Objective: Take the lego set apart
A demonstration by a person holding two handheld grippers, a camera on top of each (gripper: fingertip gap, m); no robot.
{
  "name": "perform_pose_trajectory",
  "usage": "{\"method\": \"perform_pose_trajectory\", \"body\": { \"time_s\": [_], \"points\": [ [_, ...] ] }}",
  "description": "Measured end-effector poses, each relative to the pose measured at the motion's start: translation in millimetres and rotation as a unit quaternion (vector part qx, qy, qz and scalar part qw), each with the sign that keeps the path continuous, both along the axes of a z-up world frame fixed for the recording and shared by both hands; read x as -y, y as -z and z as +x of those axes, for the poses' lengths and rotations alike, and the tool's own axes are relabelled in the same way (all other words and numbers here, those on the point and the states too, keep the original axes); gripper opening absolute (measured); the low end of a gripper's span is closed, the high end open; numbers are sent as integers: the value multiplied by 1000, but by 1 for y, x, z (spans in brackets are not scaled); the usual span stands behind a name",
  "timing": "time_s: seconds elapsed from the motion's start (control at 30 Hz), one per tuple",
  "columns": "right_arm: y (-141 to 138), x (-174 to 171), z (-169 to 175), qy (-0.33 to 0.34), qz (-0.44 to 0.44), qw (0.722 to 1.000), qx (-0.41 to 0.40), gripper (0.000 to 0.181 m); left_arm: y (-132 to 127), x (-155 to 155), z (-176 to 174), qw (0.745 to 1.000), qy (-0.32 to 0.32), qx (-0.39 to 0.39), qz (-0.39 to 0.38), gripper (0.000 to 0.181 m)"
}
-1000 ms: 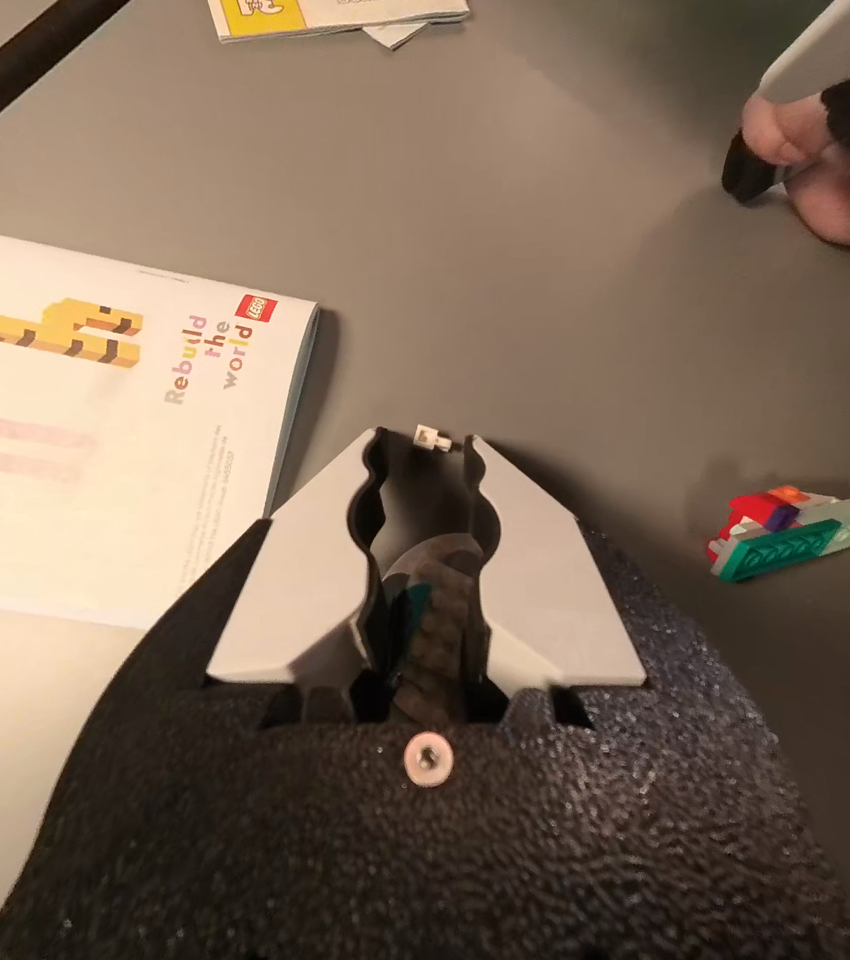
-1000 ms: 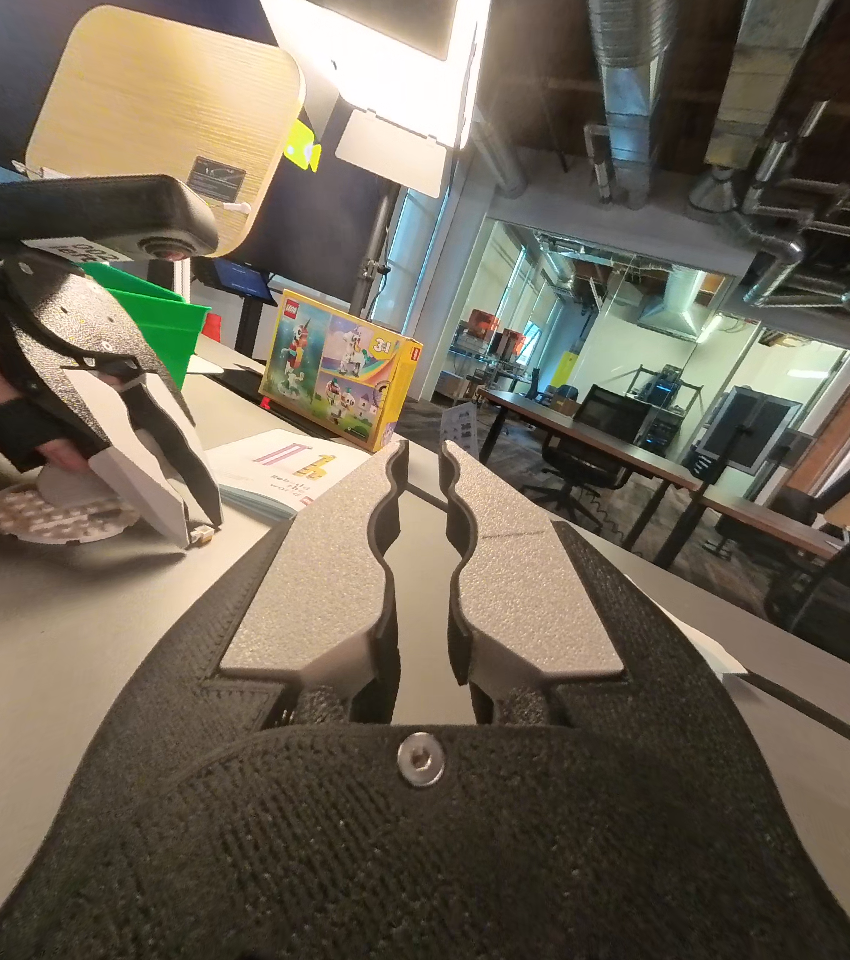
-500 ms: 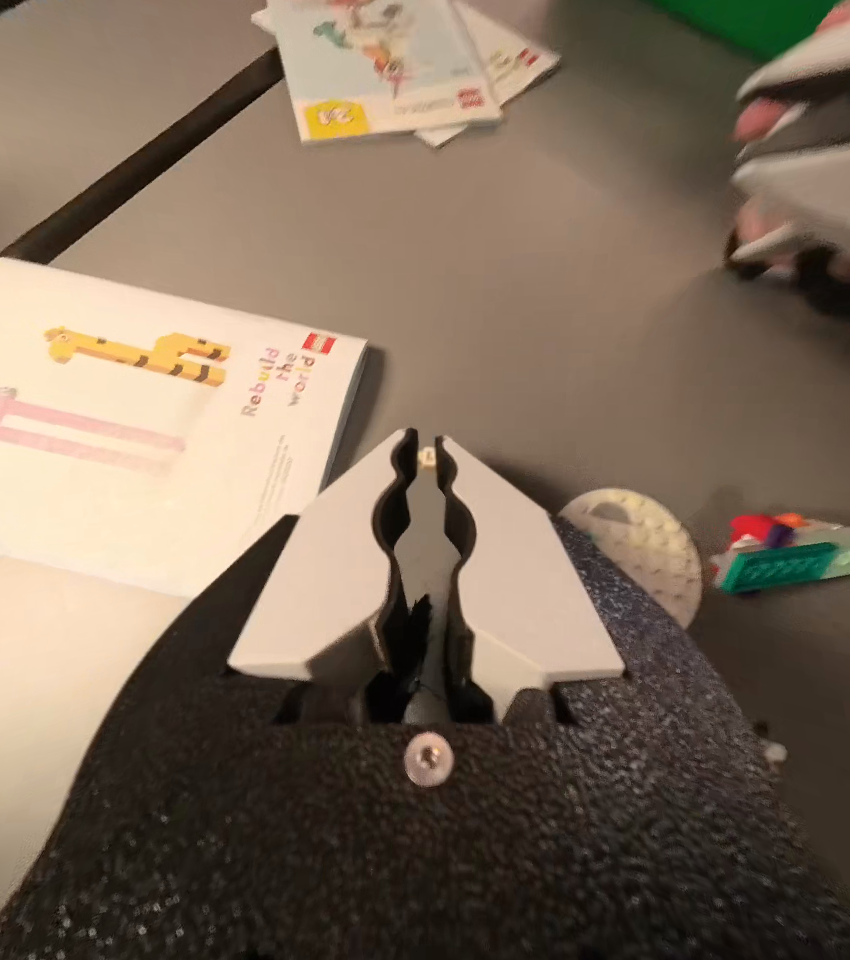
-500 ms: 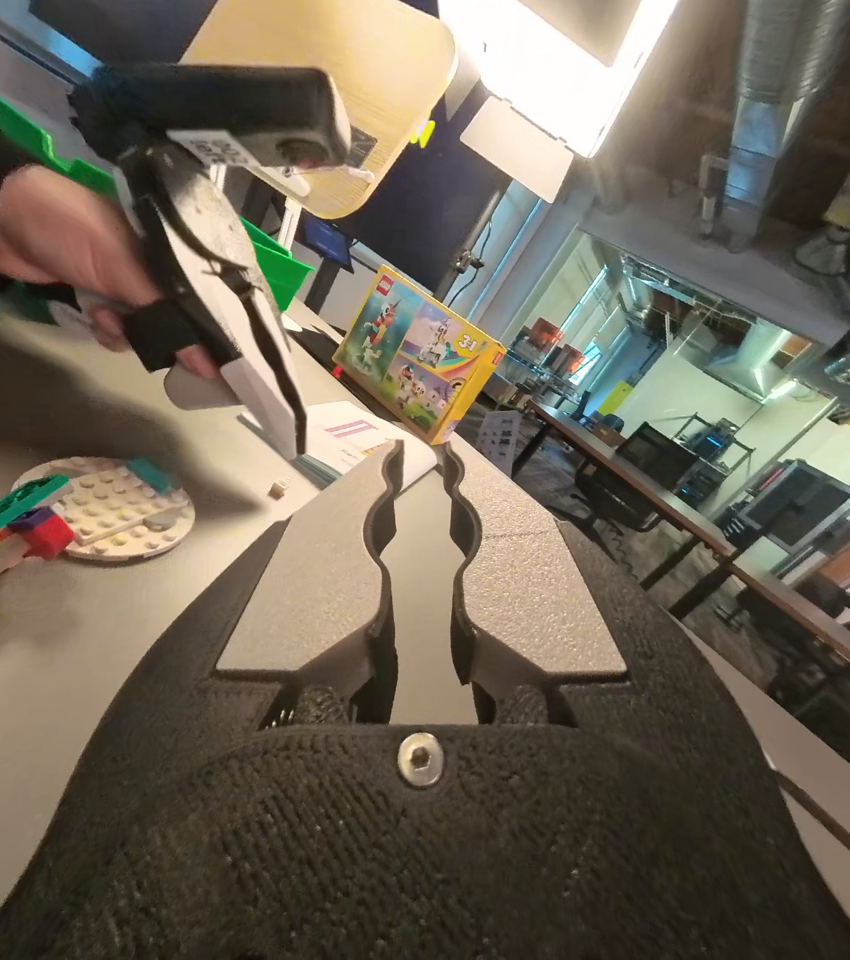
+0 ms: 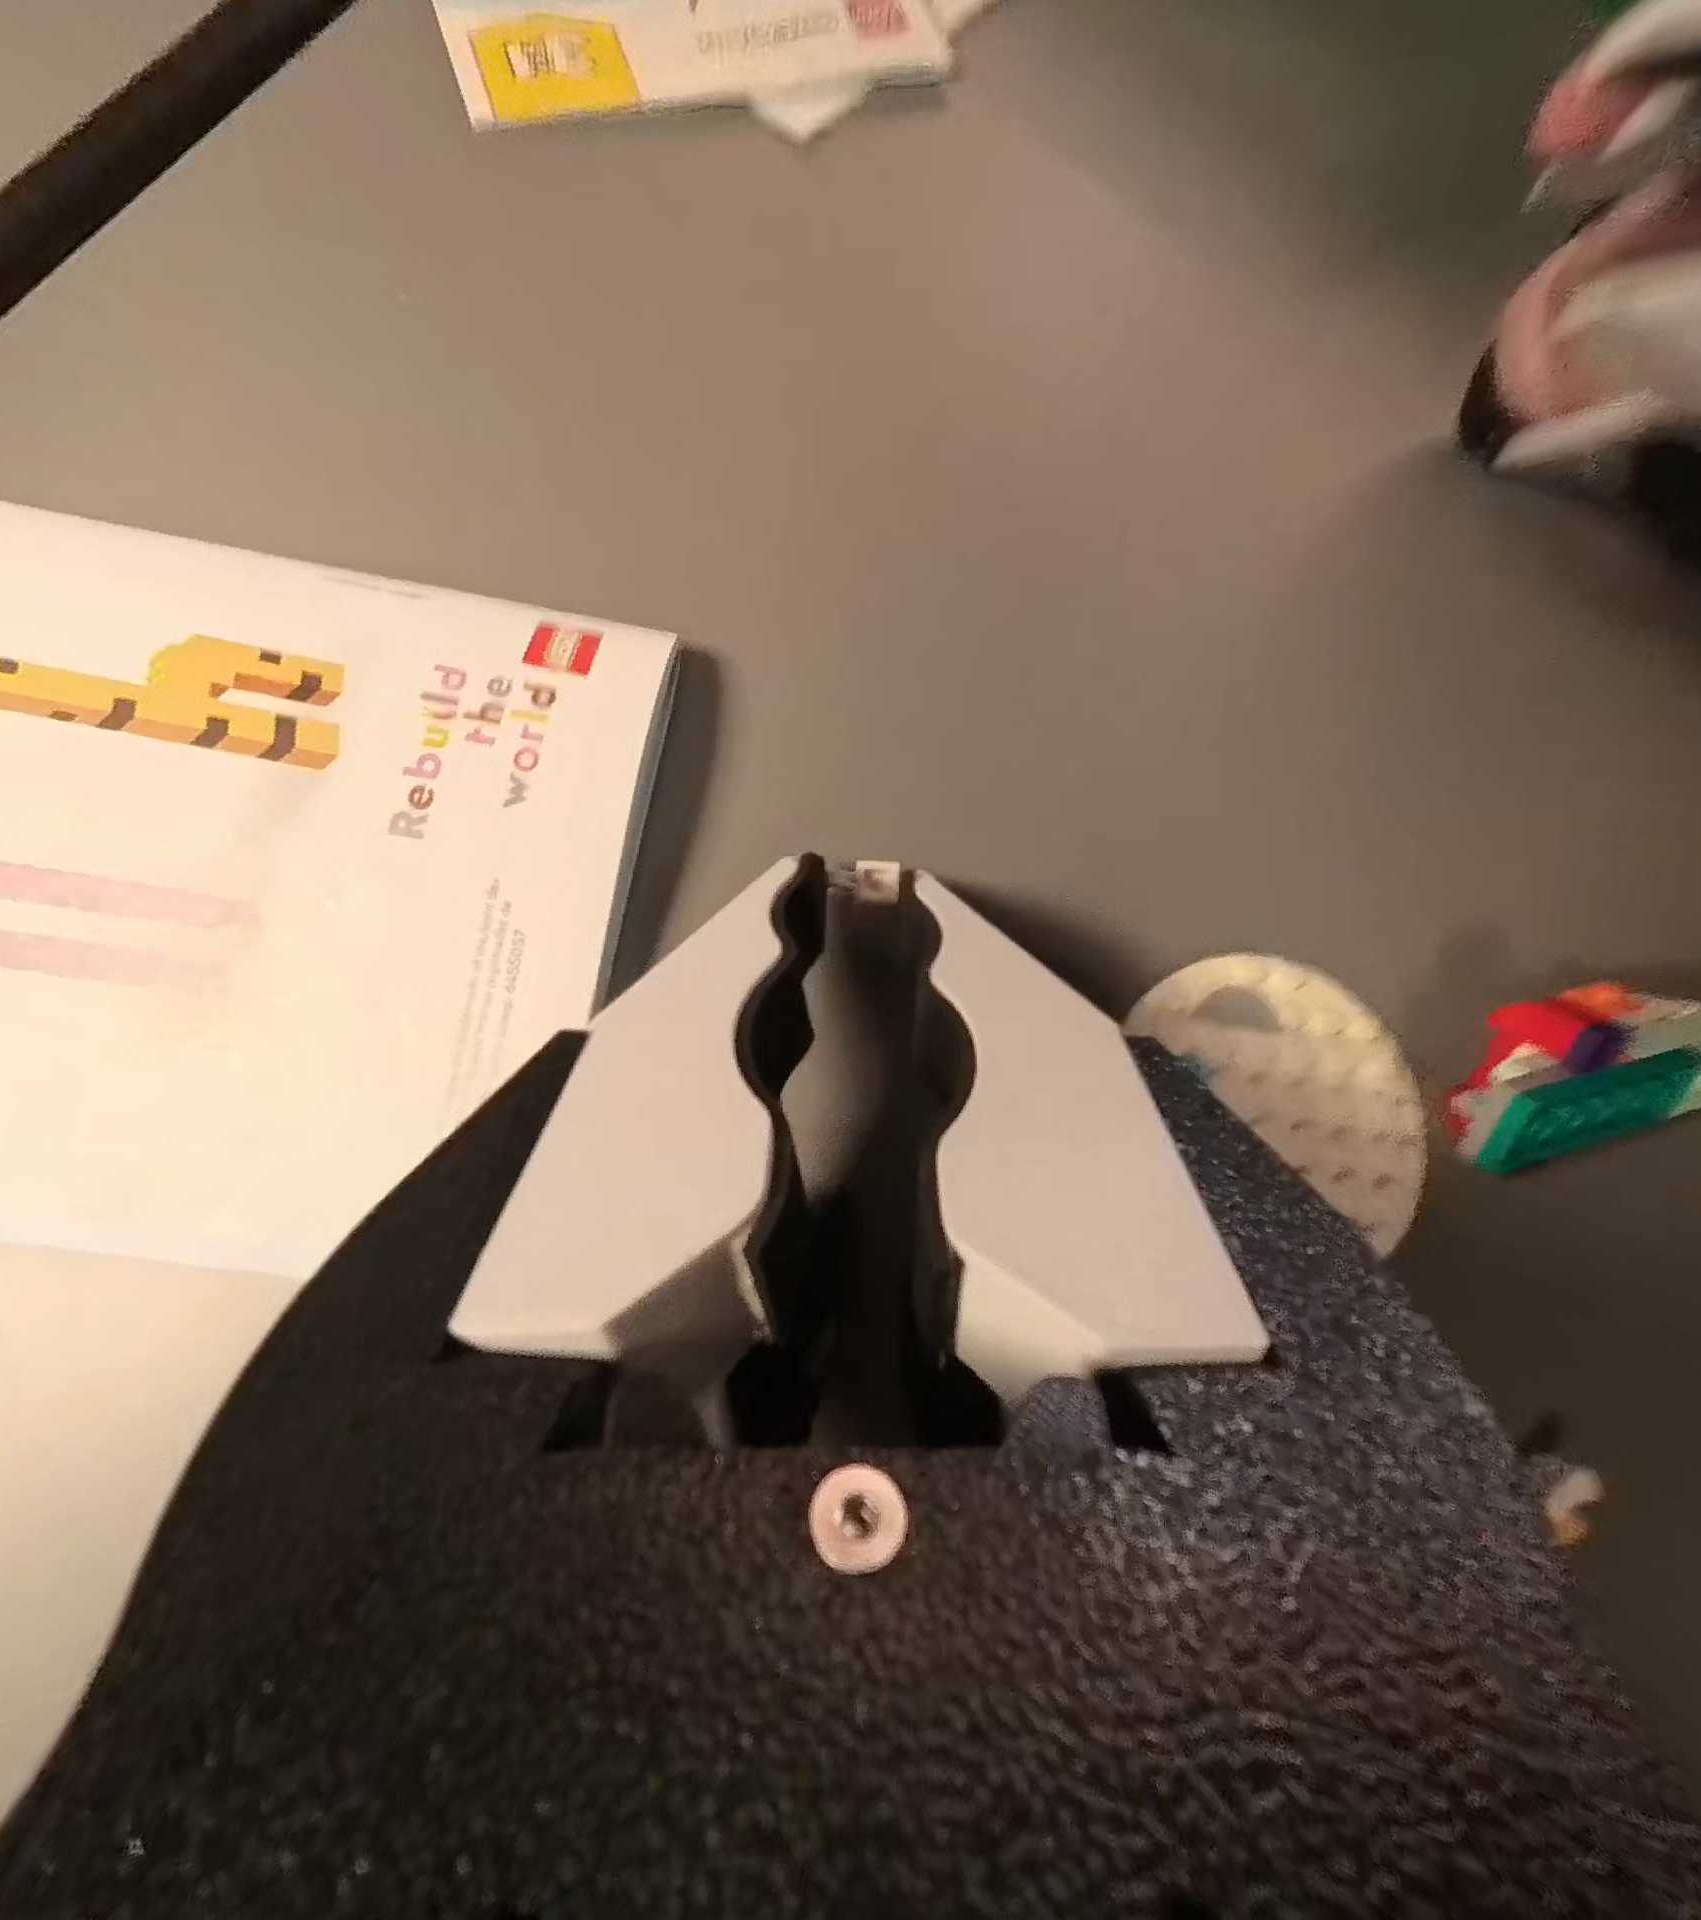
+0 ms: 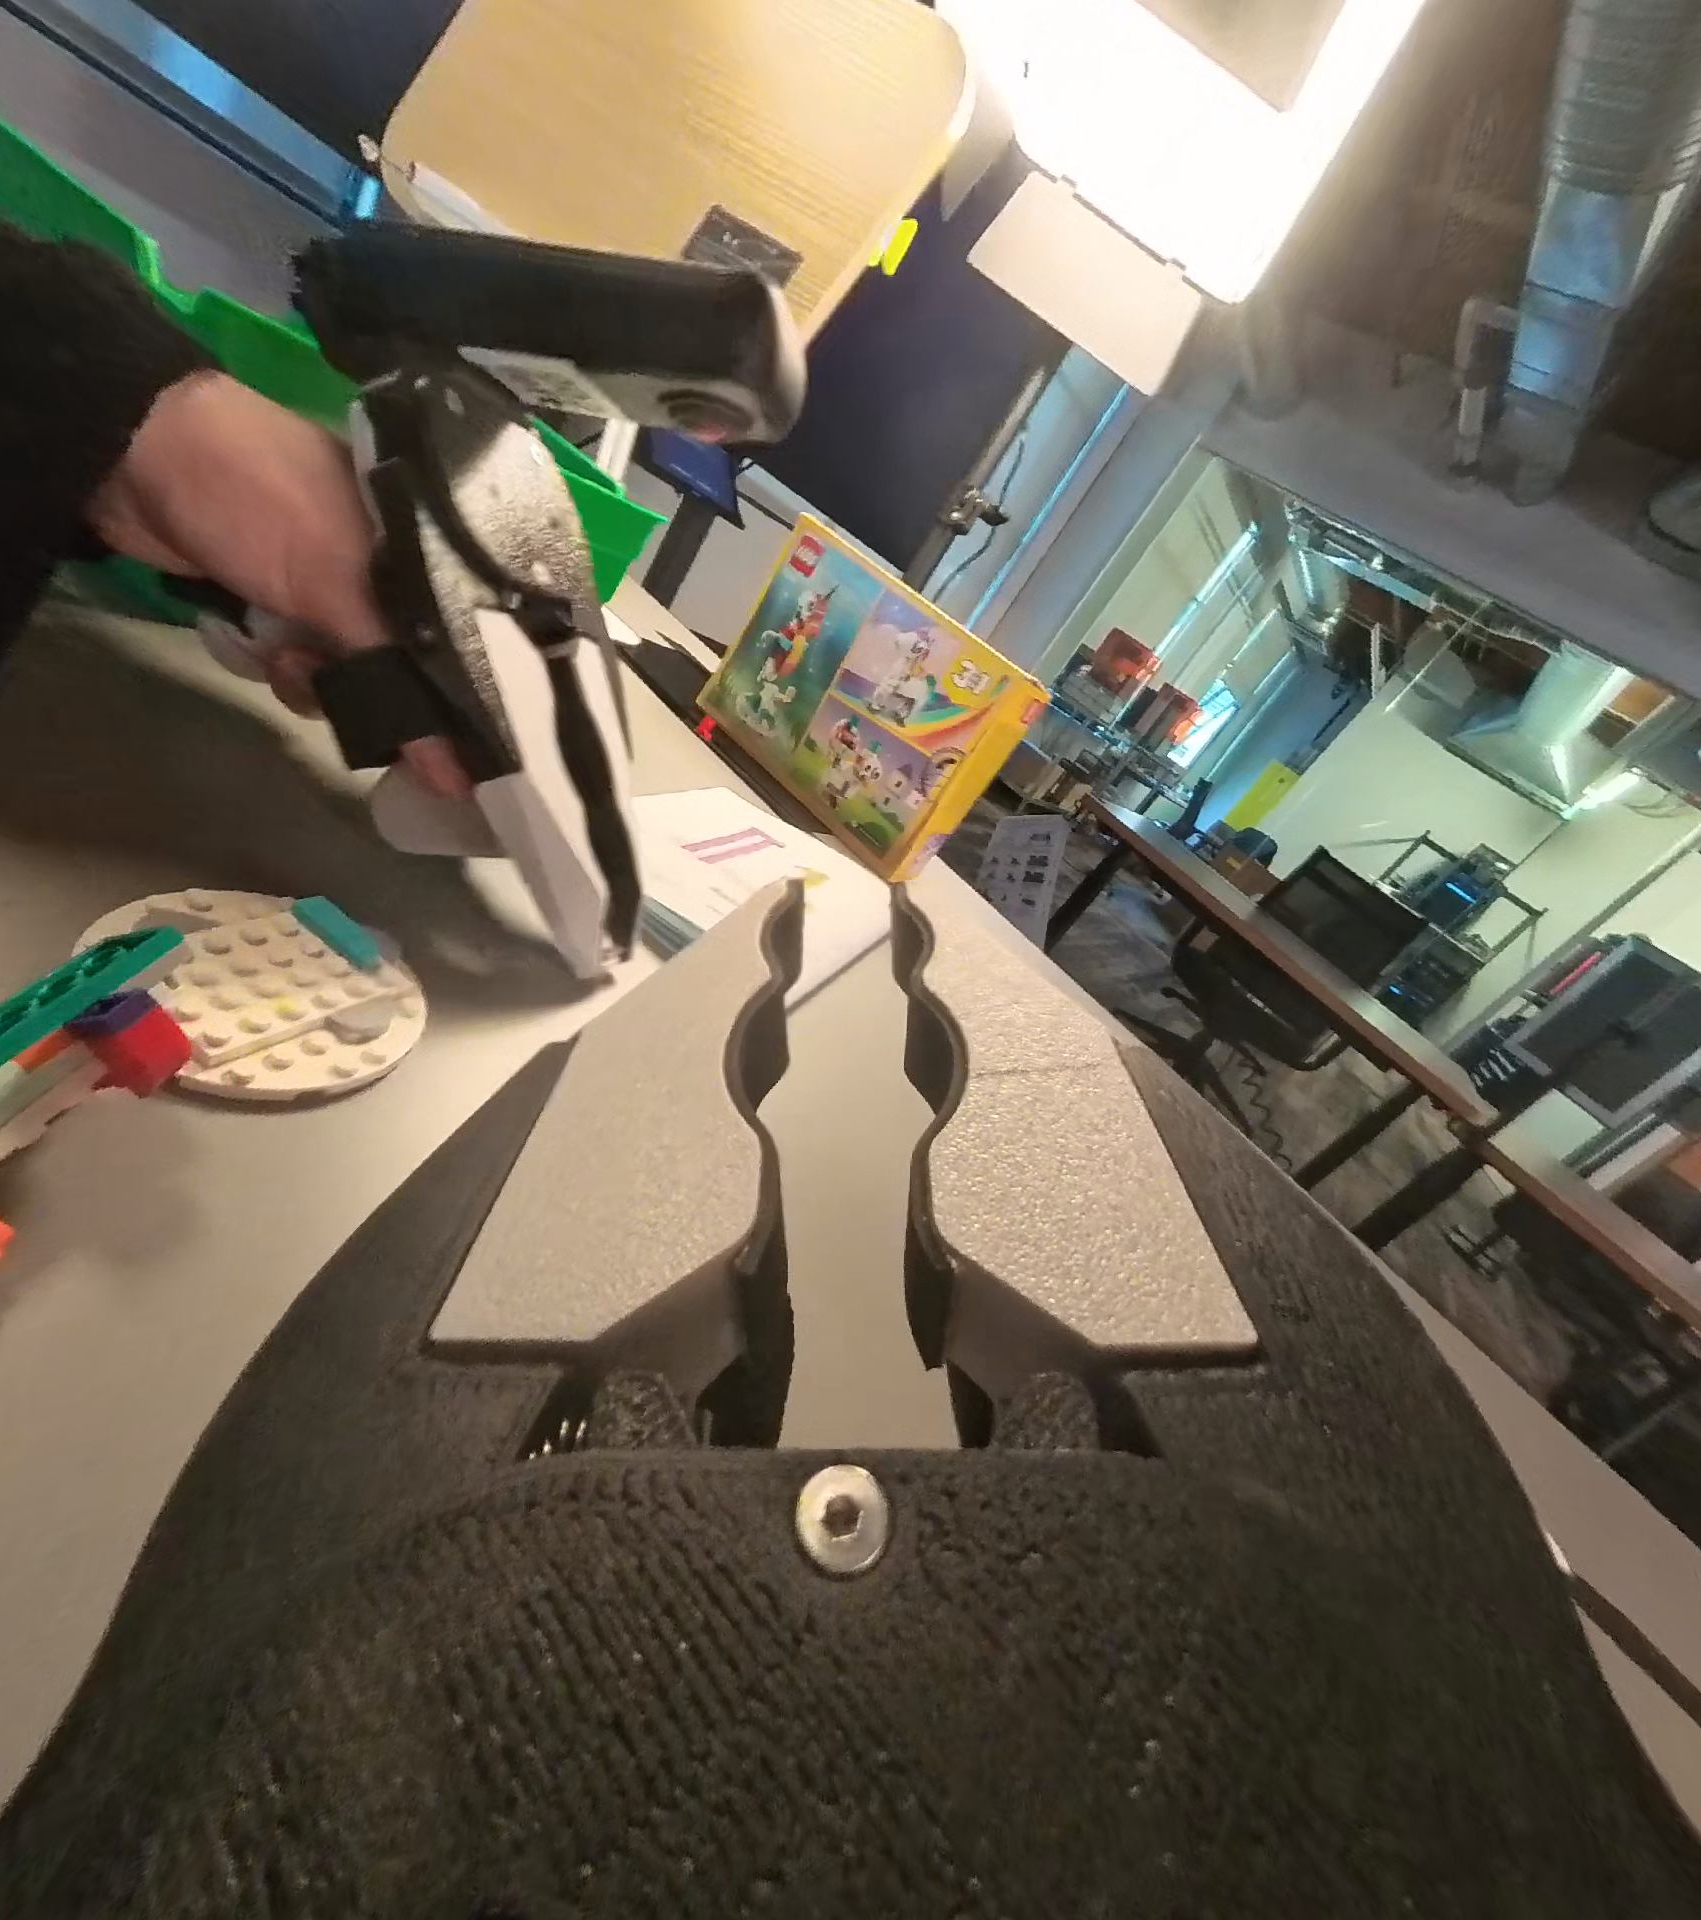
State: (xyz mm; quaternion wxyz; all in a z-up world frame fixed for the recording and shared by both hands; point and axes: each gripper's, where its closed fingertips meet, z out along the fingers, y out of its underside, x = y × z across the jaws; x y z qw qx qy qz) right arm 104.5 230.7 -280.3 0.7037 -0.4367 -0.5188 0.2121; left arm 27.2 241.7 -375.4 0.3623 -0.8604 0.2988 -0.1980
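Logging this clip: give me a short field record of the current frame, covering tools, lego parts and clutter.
left tool: tips down at the table, around a small white piece; grip unclear
right tool: jaws apart, empty
round white plate: flat on the grey table, teal piece on it
lego assembly: green, red and purple parts, next to the plate
booklet: lies left of the left tool
lego box: upright, far side of the table

worktop [image 6: 150, 1299]: grey, matte | ceiling: exposed silver ducts [image 6: 1594, 135] | light: bright panel [image 6: 1189, 125] overhead | back: long desks [image 6: 1345, 997] with dark monitors [image 6: 1345, 925], office chair [image 6: 1230, 997] | wooden chair back [image 6: 680, 135] behind worktop
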Motion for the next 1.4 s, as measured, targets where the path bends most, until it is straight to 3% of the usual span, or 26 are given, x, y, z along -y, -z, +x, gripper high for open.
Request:
{"method": "perform_pose_trajectory", "body": {
  "time_s": [0.03,0.1,0.17,0.27,0.43,0.93,1.03,1.1,1.17,1.23,1.3,1.4],
  "points": [
    [1,4,-2,-10,3,1000,6,17,-10,1,9,999,0,46,3,12],
    [3,12,-6,-25,15,999,18,22,-44,11,36,981,23,191,-12,12],
    [1,19,-8,-31,42,998,23,24,-79,24,55,941,58,332,-43,13],
    [-5,27,-9,-25,94,995,23,22,-101,32,62,894,80,432,-89,12],
    [-7,36,-14,-17,141,989,33,16,-103,37,69,861,92,480,-140,12],
    [-7,26,-14,-7,79,996,33,6,-96,33,79,841,75,513,-157,14],
    [-10,21,-11,-35,-30,999,-10,5,-98,30,78,878,78,466,-76,16],
    [-13,16,-8,-66,-123,989,-48,5,-94,24,73,929,72,361,34,32],
    [-15,11,-4,-98,-207,970,-85,5,-91,20,69,961,77,213,159,38],
    [-18,8,-2,-125,-266,949,-112,5,-95,16,69,956,68,81,275,39],
    [-18,10,-2,-148,-307,932,-126,5,-98,11,69,931,47,-39,359,36],
    [-19,11,-2,-167,-344,913,-142,5,-97,9,76,895,45,-157,415,35]
  ]
}}
